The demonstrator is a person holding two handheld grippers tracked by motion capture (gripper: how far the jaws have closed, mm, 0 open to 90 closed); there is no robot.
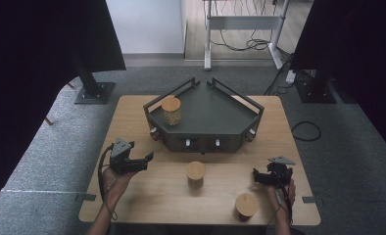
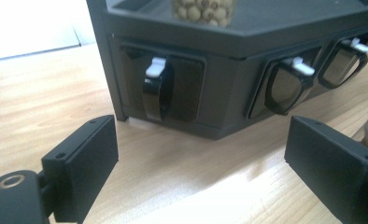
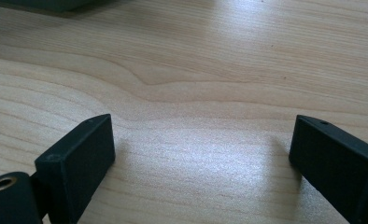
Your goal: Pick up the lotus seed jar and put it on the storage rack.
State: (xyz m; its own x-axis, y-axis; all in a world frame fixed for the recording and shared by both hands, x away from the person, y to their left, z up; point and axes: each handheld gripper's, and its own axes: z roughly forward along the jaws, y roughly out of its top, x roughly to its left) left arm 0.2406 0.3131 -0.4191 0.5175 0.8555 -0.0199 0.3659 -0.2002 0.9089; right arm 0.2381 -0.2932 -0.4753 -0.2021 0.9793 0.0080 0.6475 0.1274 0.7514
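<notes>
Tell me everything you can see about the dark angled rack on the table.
The dark rack is a wedge-shaped stand, matte grey-black, looking like metal or plastic, resting flat on the wooden table toward its far edge. A thin rail runs along its rear sides. Its front faces carry small hooks with white tips. One lidded jar, filled with pale round pieces, stands on its top near the left corner. No gripper touches it.

Overhead camera, two low (tabletop-level) ones

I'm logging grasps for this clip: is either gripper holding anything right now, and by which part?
Nothing is held. The left gripper and right gripper both have open jaws with bare table between them.
</notes>
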